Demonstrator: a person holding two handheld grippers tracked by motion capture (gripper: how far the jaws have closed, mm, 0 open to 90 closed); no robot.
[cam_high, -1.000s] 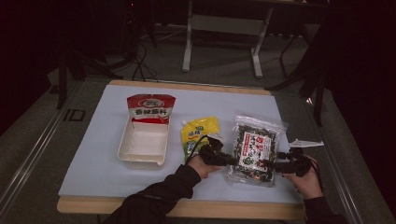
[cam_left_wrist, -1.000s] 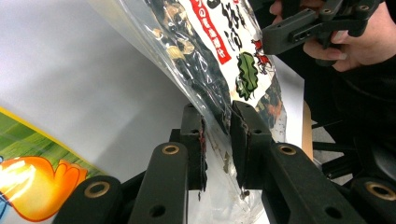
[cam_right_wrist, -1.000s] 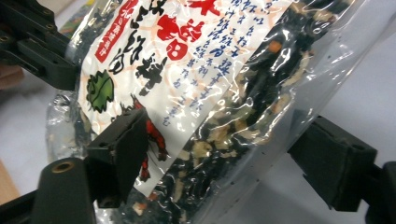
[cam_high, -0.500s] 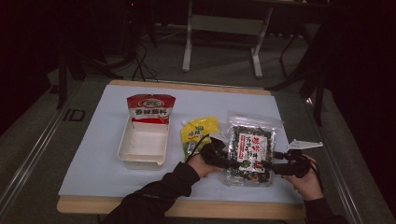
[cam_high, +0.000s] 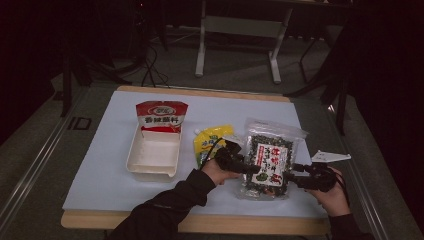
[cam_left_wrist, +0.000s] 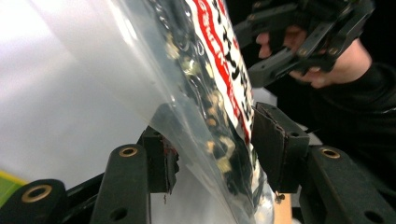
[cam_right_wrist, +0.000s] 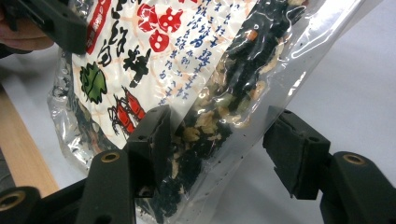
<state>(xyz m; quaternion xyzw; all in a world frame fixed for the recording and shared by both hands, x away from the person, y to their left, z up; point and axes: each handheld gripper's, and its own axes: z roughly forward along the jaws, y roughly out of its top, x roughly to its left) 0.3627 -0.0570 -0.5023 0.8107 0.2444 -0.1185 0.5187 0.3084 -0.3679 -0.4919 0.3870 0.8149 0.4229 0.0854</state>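
A clear bag of dried seaweed mix (cam_high: 270, 159) with a white, red-lettered label lies on the pale table mat (cam_high: 100, 165) at the front right. My left gripper (cam_high: 252, 169) comes at the bag's lower left edge. In the left gripper view the bag (cam_left_wrist: 219, 93) passes between the jaws of the left gripper (cam_left_wrist: 210, 140), which have opened wider and stand apart. My right gripper (cam_high: 295, 176) reaches the bag's lower right corner. Its jaws have just been closing around that corner (cam_right_wrist: 205, 126) of the bag; the right gripper (cam_right_wrist: 217, 140) still has a gap at one pad.
A yellow pouch (cam_high: 212, 142) lies just left of the bag. Farther left stands a white tray (cam_high: 135, 150) with a red packet (cam_high: 161, 116) propped at its far end. The table's wooden front edge (cam_high: 240, 225) runs close below both hands.
The seaweed bag has turned slightly and now lies straighter on the mat. Both hands have stayed at its lower corners.
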